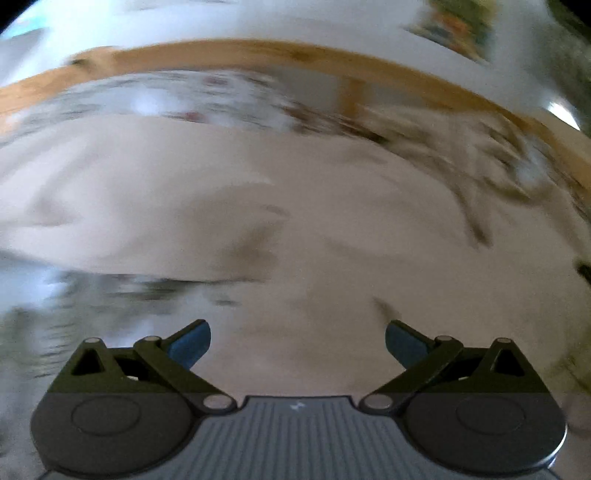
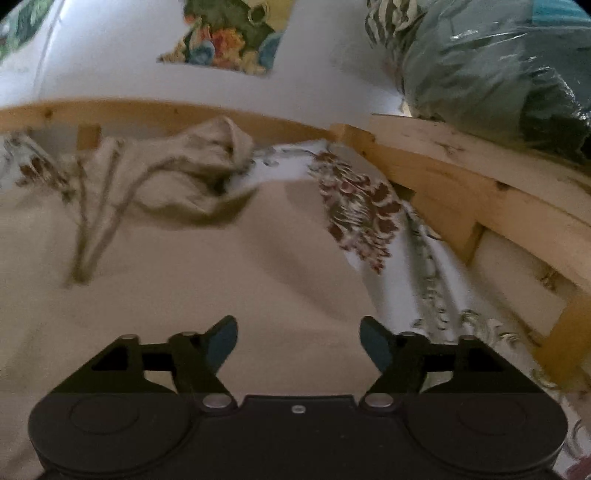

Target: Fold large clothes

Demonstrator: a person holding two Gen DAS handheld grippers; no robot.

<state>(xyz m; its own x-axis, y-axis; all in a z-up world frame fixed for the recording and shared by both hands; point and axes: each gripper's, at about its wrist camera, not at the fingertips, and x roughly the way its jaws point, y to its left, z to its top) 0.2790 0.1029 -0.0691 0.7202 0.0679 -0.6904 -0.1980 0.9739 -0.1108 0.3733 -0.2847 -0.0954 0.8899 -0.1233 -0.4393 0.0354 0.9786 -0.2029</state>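
A large beige garment (image 2: 177,258) lies spread on a bed with a floral sheet (image 2: 399,266). Its far part is bunched into a crumpled heap (image 2: 192,173) near the wooden bed frame. My right gripper (image 2: 298,341) is open and empty, low over the garment's near right part. In the left wrist view, which is motion-blurred, the same beige garment (image 1: 229,206) fills the middle. My left gripper (image 1: 297,345) is open and empty above it.
A wooden bed frame (image 2: 443,173) runs along the far and right sides, and shows as a blurred band in the left wrist view (image 1: 236,51). A plastic-wrapped teal bundle (image 2: 487,70) sits on the frame at the far right. A white wall with a floral picture (image 2: 229,33) stands behind.
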